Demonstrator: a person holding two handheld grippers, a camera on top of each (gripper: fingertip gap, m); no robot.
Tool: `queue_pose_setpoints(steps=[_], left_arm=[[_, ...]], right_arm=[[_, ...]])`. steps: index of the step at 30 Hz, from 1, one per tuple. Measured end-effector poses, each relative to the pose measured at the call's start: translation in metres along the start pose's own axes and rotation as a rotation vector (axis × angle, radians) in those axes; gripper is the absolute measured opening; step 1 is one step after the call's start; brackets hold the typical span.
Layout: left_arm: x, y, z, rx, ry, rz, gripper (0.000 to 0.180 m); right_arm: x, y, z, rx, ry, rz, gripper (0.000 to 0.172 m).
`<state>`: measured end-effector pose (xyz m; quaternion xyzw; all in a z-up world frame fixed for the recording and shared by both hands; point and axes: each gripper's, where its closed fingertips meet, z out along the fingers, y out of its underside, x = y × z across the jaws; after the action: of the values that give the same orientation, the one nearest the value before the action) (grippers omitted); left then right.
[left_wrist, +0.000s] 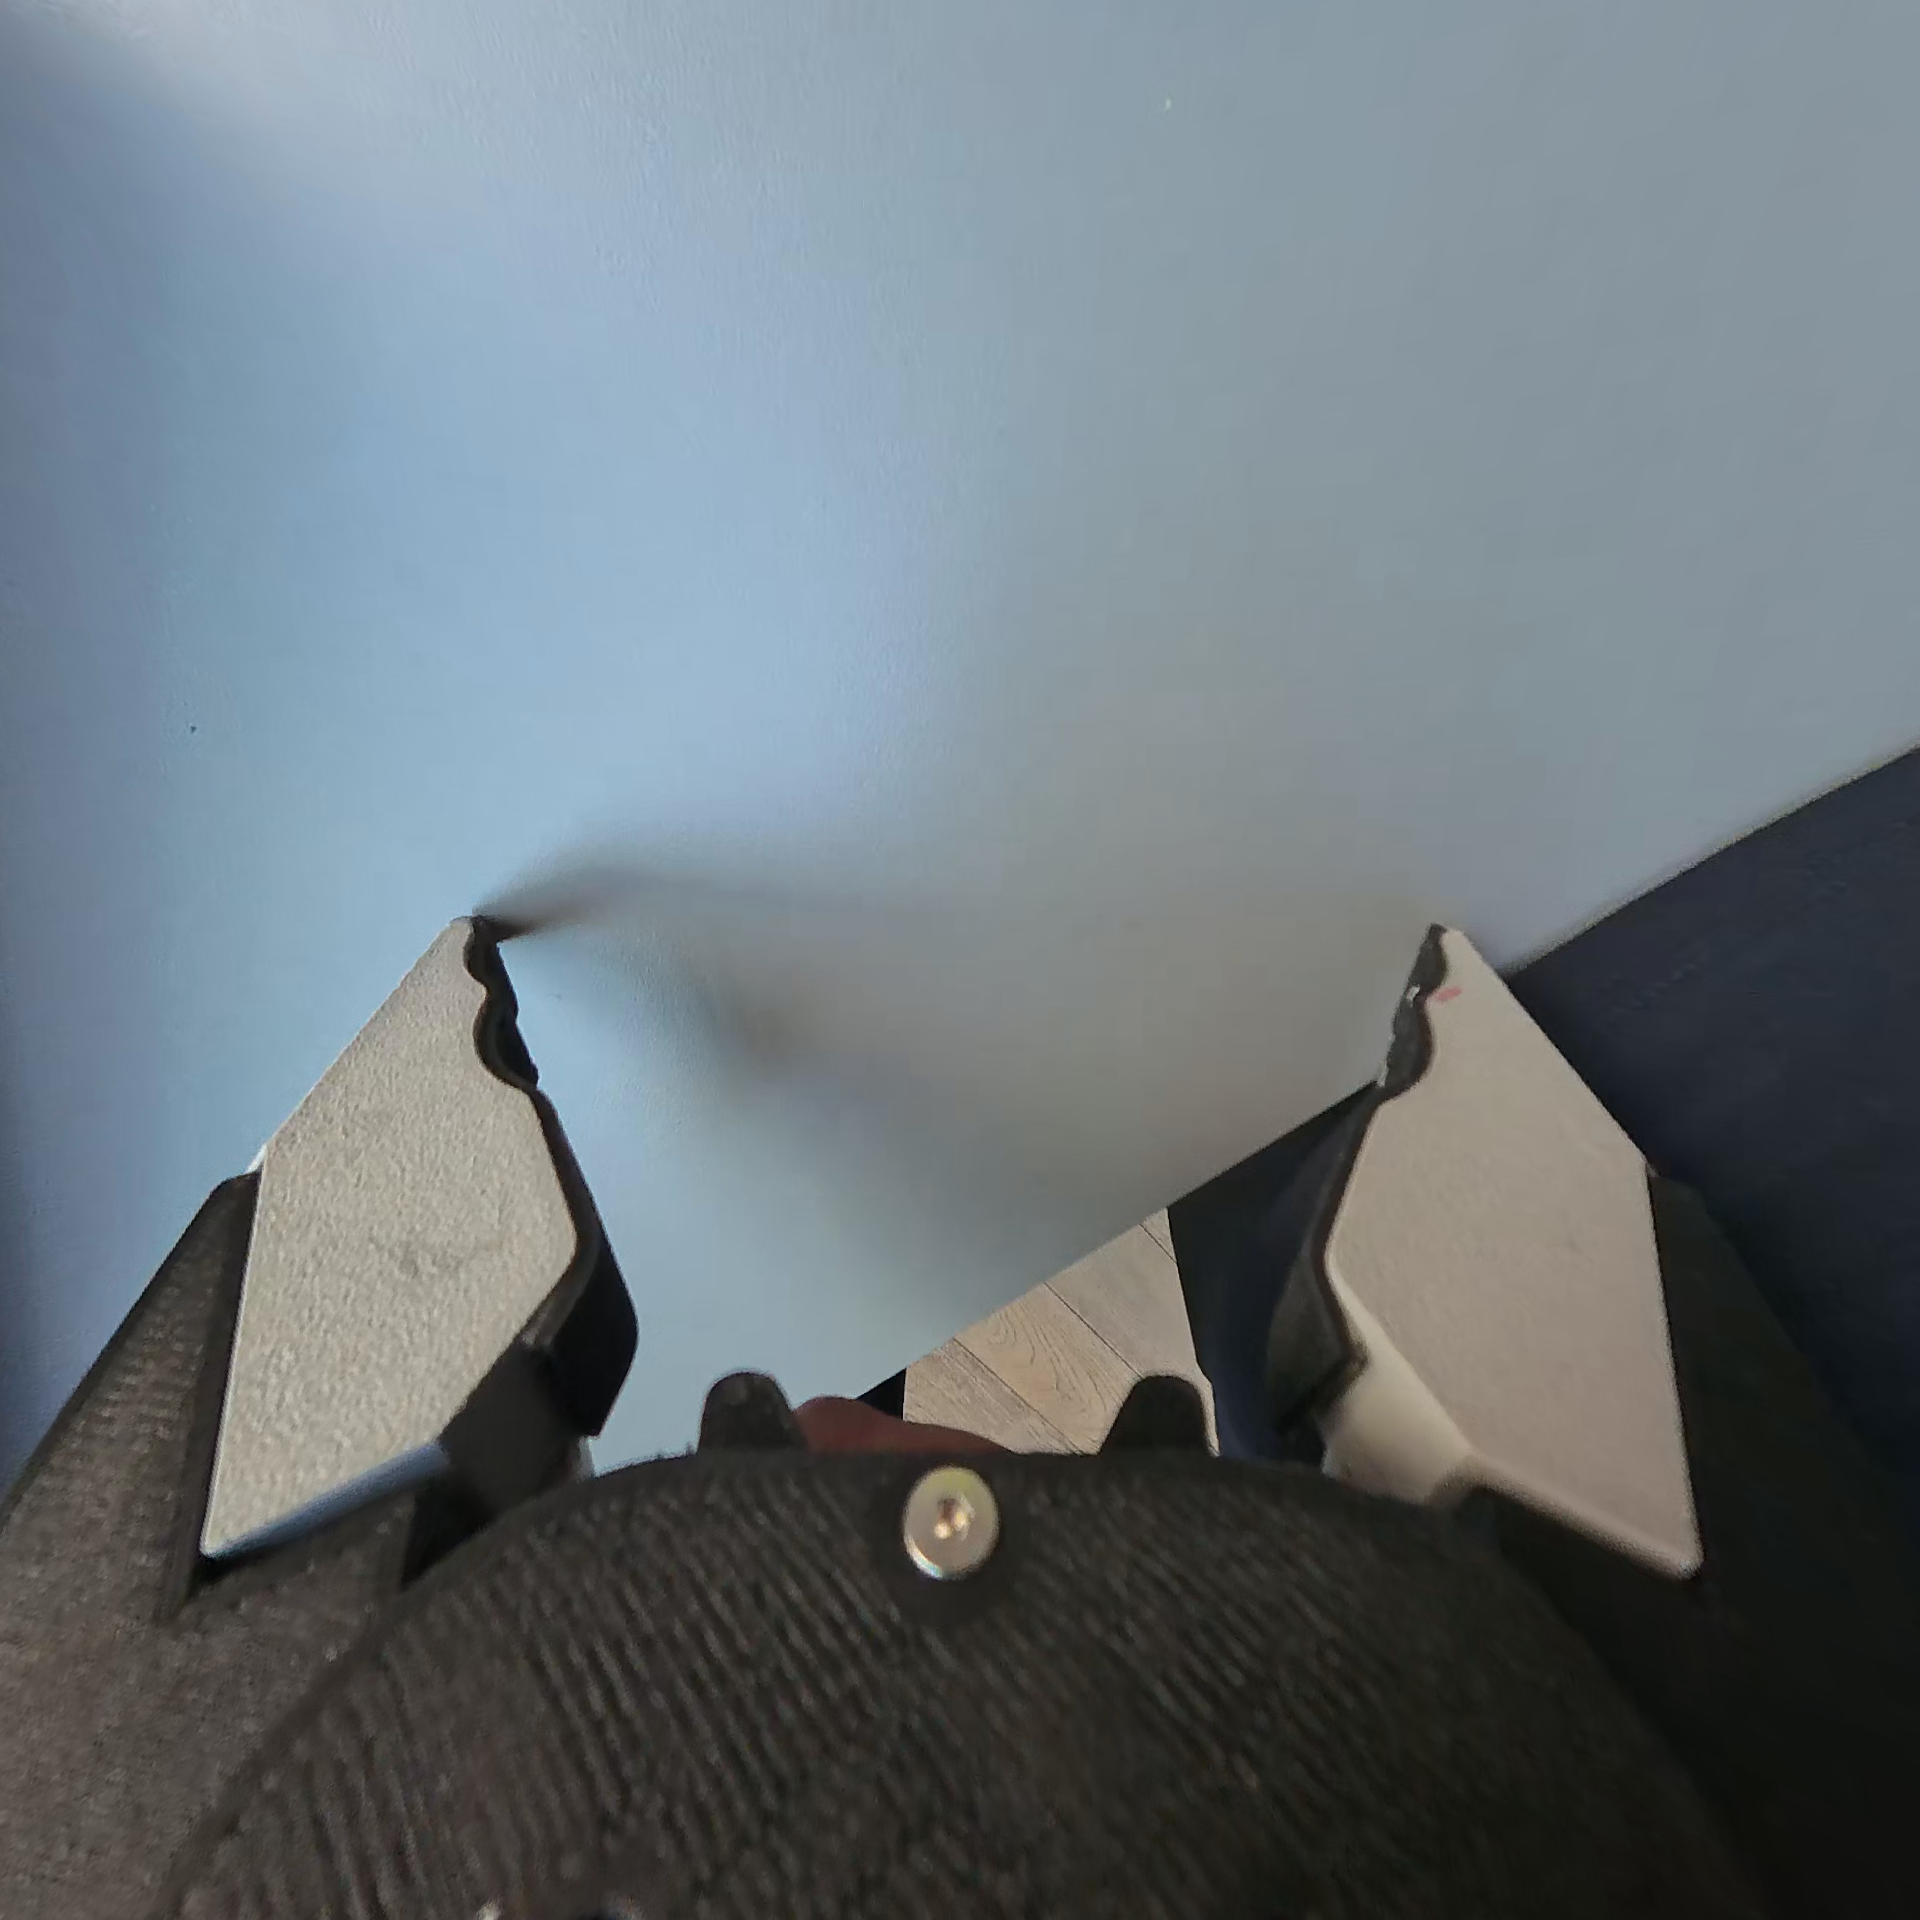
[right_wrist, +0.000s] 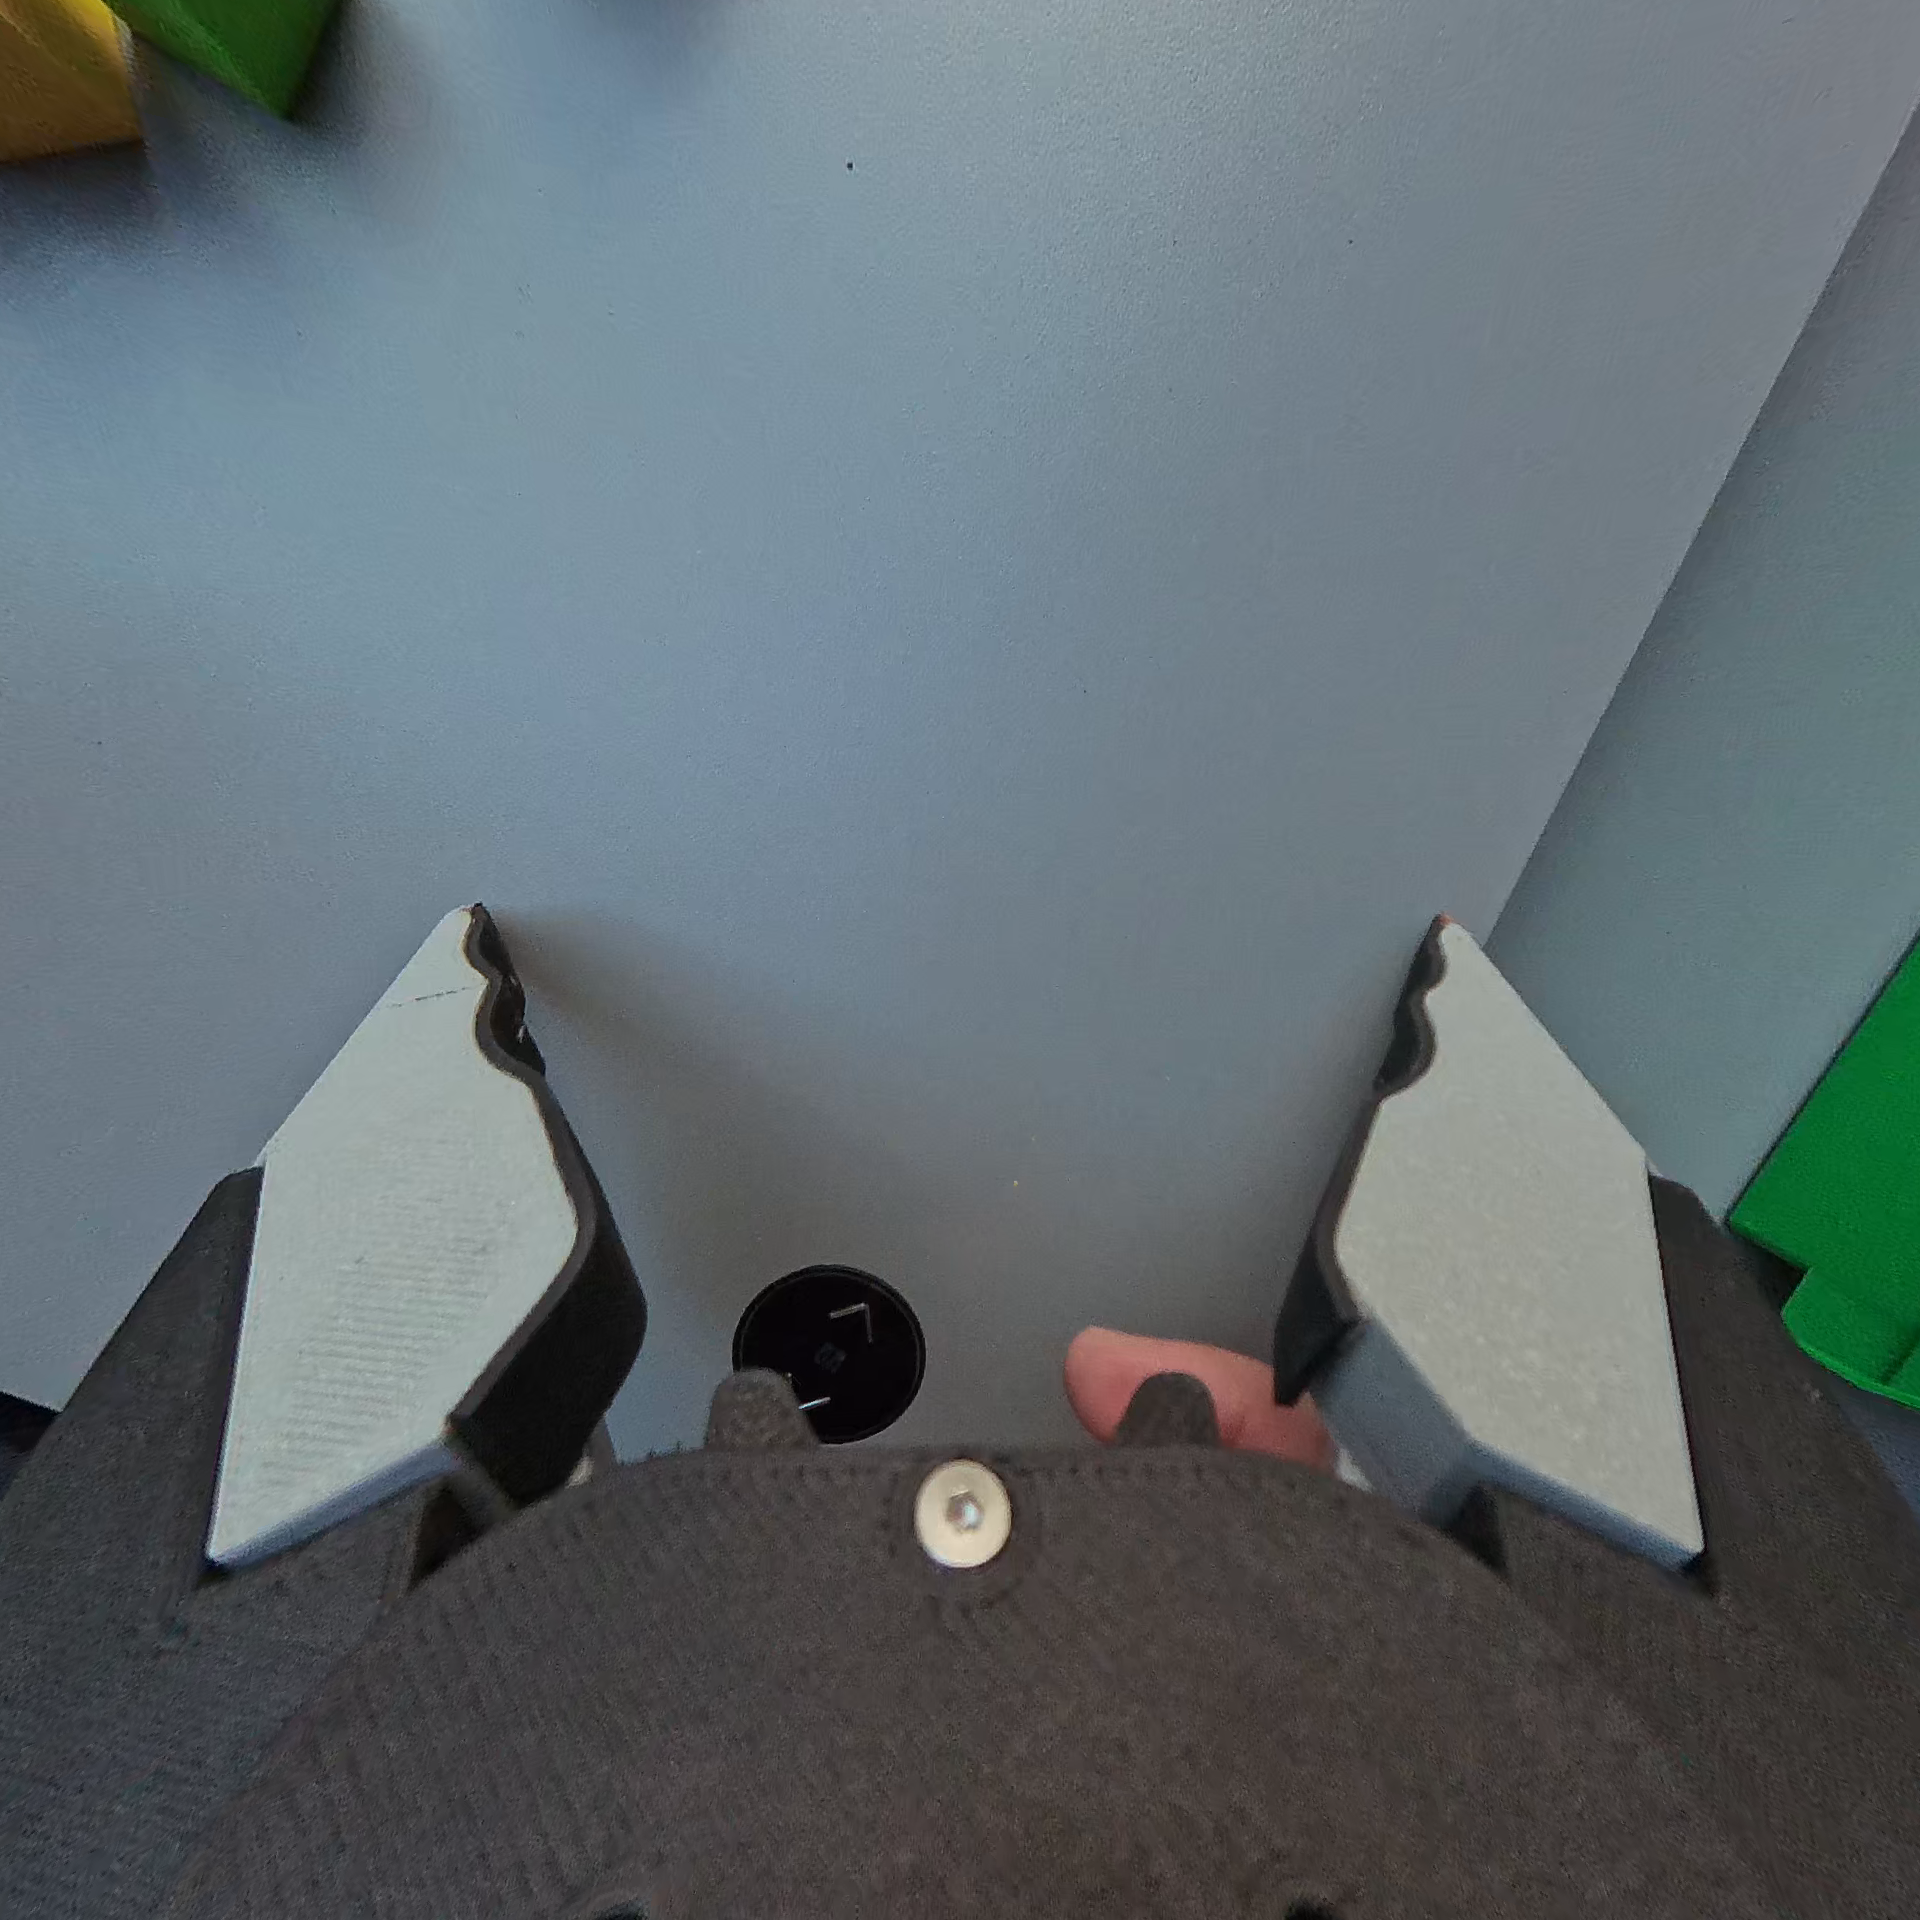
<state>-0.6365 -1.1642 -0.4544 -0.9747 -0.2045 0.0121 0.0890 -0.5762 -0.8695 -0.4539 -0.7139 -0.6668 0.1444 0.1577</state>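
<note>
Both hand-held grippers are hovering over a blue table (right_wrist: 935, 520), jaws spread wide and gripping nothing. The right gripper (right_wrist: 956, 920) is pointing past a yellow block (right_wrist: 52, 83) and green block (right_wrist: 239, 42), far ahead to its left; the left gripper (left_wrist: 956, 925) is facing bare tabletop.

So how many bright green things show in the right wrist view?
2. One green block sits at the top-left corner beside a yellow block; one green flat piece lies at the right edge. Both are cropped, so more may be hidden.
</note>
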Motion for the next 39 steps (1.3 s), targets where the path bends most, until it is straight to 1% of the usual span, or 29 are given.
queue_pose_setpoints(steps=[5, 9, 13, 15, 16, 18, 20, 21, 23, 25, 26, 27, 29, 32, 35, 39], left_arm=[[0.0, 0.0, 0.0, 0.013, 0.0, -0.001, 0.16], [0.0, 0.0, 0.0, 0.02, 0.0, -0.002, 0.16], [0.0, 0.0, 0.0, 0.022, 0.0, -0.001, 0.16], [0.0, 0.0, 0.0, 0.021, 0.0, -0.001, 0.16], [0.0, 0.0, 0.0, 0.021, 0.0, -0.001, 0.16], [0.0, 0.0, 0.0, 0.023, 0.0, -0.001, 0.16], [0.0, 0.0, 0.0, 0.025, 0.0, -0.001, 0.16], [0.0, 0.0, 0.0, 0.026, 0.0, -0.001, 0.16], [0.0, 0.0, 0.0, 0.029, 0.0, -0.001, 0.16], [0.0, 0.0, 0.0, 0.032, 0.0, -0.001, 0.16], [0.0, -0.001, 0.0, 0.035, 0.0, -0.001, 0.16], [0.0, -0.001, 0.0, 0.037, 0.0, -0.001, 0.16], [0.0, -0.001, 0.0, 0.042, 0.0, -0.002, 0.16], [0.0, -0.001, 0.0, 0.05, 0.001, -0.002, 0.16], [0.0, -0.001, 0.0, 0.05, 0.001, -0.002, 0.16], [0.0, -0.001, 0.0, 0.042, 0.0, -0.001, 0.16]], right_arm=[[0.0, 0.0, 0.0, -0.006, 0.0, -0.001, 0.159], [-0.003, 0.004, -0.003, -0.112, -0.008, -0.045, 0.158], [-0.02, -0.031, -0.016, -0.024, -0.038, -0.148, 0.151], [-0.033, -0.049, -0.022, 0.017, -0.081, -0.168, 0.138], [-0.041, -0.058, -0.024, 0.037, -0.105, -0.177, 0.129], [-0.059, -0.071, -0.028, 0.065, -0.168, -0.212, 0.103], [-0.075, -0.079, -0.028, 0.063, -0.21, -0.252, 0.093], [-0.082, -0.081, -0.027, 0.058, -0.224, -0.277, 0.086], [-0.098, -0.086, -0.025, 0.048, -0.266, -0.331, 0.061], [-0.111, -0.088, -0.022, 0.028, -0.301, -0.377, 0.045], [-0.117, -0.089, -0.02, 0.013, -0.32, -0.397, 0.04], [-0.122, -0.09, -0.018, -0.001, -0.333, -0.412, 0.04], [-0.127, -0.096, -0.011, -0.011, -0.32, -0.436, 0.046], [-0.131, -0.107, -0.002, -0.014, -0.288, -0.462, 0.042], [-0.139, -0.115, 0.006, -0.029, -0.289, -0.465, 0.041], [-0.14, -0.116, 0.022, -0.075, -0.252, -0.493, 0.032]])
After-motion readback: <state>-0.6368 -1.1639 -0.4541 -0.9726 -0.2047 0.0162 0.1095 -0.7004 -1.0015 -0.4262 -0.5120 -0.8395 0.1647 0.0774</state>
